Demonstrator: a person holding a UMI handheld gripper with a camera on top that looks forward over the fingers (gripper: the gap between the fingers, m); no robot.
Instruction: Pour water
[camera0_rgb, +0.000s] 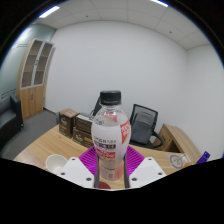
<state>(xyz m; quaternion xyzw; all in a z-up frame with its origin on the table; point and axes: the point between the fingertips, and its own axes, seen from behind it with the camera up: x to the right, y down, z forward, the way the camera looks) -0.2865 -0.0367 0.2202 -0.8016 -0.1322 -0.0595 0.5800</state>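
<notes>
A clear plastic water bottle (110, 135) with a black cap and a white label with red print stands upright between my fingers. My gripper (110, 172) is shut on the bottle, with the purple pads (83, 158) pressing both its sides low on the body. The bottle is held above a light wooden table (45, 148). A white cup (57, 162) stands on the table to the left, just beside the left finger.
A black office chair (146, 122) stands behind the table on the right. Brown cardboard boxes (72, 123) sit at the far side of the table. A wooden cabinet (35, 80) stands against the left wall. A small round object (177, 159) lies on the table at the right.
</notes>
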